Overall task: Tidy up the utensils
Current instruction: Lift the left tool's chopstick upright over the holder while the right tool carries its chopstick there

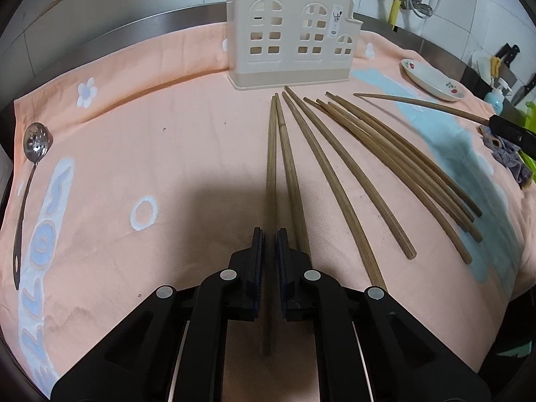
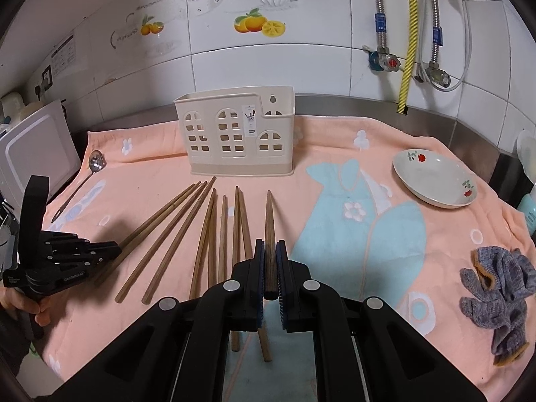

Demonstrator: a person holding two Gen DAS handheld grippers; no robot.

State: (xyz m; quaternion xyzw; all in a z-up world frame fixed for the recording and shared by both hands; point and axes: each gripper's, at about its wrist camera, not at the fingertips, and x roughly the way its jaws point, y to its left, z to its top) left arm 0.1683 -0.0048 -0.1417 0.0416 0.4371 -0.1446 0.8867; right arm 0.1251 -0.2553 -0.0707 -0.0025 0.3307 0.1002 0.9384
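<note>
Several wooden chopsticks (image 1: 368,167) lie fanned out on a peach towel (image 1: 167,154) in front of a cream plastic utensil holder (image 1: 291,73). My left gripper (image 1: 269,234) is shut on the leftmost chopstick (image 1: 272,154) near its thick end, low over the towel. The right wrist view shows that gripper (image 2: 115,251) at the left, held by a hand (image 2: 33,305). My right gripper (image 2: 270,244) is shut on one chopstick (image 2: 269,214), lifted above the towel with its tip towards the holder (image 2: 241,164). The remaining chopsticks (image 2: 201,234) lie to its left.
A slotted metal spoon (image 1: 35,140) lies at the towel's left edge. A flowered white dish (image 2: 432,181) sits at the back right, and a grey knitted glove (image 2: 499,291) lies at the right. A white board (image 2: 33,147) leans at the left. Pipes run down the tiled wall.
</note>
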